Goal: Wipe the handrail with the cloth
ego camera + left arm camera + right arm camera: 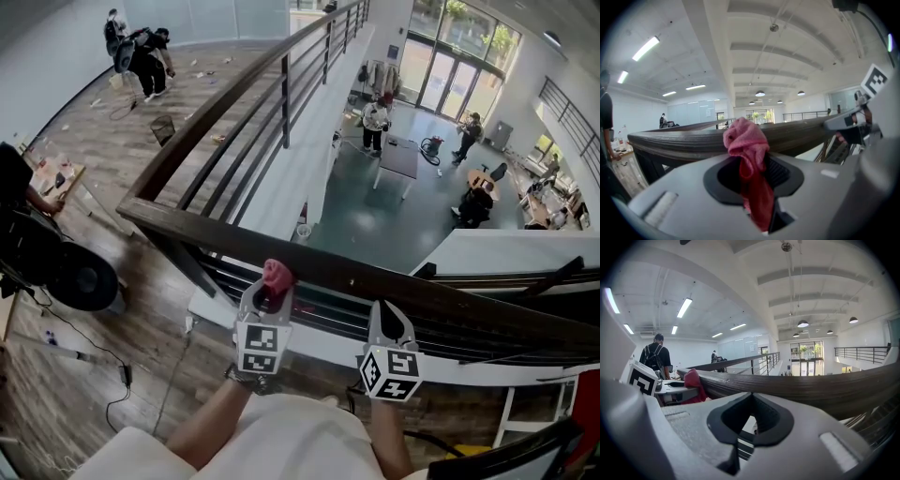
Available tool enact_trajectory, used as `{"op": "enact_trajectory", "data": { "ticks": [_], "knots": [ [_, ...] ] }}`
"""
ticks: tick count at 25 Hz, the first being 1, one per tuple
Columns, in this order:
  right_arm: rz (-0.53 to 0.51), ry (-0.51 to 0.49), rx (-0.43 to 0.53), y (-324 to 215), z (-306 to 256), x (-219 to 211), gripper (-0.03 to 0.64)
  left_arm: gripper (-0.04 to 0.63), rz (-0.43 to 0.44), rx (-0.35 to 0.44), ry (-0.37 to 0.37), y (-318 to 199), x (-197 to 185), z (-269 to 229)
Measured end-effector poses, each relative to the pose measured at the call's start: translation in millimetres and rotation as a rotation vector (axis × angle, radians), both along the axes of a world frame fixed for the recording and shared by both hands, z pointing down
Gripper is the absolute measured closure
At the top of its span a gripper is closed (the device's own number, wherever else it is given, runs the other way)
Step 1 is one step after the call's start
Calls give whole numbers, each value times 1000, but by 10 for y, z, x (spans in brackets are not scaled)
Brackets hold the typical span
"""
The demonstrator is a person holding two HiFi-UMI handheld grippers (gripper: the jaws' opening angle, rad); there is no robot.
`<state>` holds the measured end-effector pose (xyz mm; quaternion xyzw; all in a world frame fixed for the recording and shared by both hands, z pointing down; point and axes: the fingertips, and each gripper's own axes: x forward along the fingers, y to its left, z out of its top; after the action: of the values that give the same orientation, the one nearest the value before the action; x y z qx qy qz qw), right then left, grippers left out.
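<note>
Both at 6 o'clock — left gripper [269, 292] clamps the pink cloth [277, 274], right gripper [391, 323] closed, empty — best pressed firmly along the handrail [394, 284].

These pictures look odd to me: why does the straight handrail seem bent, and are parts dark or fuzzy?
Head view: the wide lens bows the handrail; light is even daylight. Left gripper view: black rounded corners, the cloth close and slightly soft. Right gripper view: the same dark corners, bright ceiling lamps, handrail curved.

Cloth [277, 274] in left claw [270, 291], against handrail [187, 230]; right claw [390, 317] just right, before handrail.
</note>
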<state>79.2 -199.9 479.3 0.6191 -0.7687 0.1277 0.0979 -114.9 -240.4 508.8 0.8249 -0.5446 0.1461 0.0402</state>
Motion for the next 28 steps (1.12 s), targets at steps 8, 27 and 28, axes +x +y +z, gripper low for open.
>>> {"op": "enact_trajectory", "data": {
  "ticks": [8,27,28],
  "knots": [
    [5,-4,-8,16,14,57,614,471,-10,2,6,7,24,-11],
    [10,-21,-2,122,2,247,614,471,23,-1,-1,72,333,15],
    [9,-21,-2,127,-1,255,614,471,19,0,0,72,337,13]
  ]
}}
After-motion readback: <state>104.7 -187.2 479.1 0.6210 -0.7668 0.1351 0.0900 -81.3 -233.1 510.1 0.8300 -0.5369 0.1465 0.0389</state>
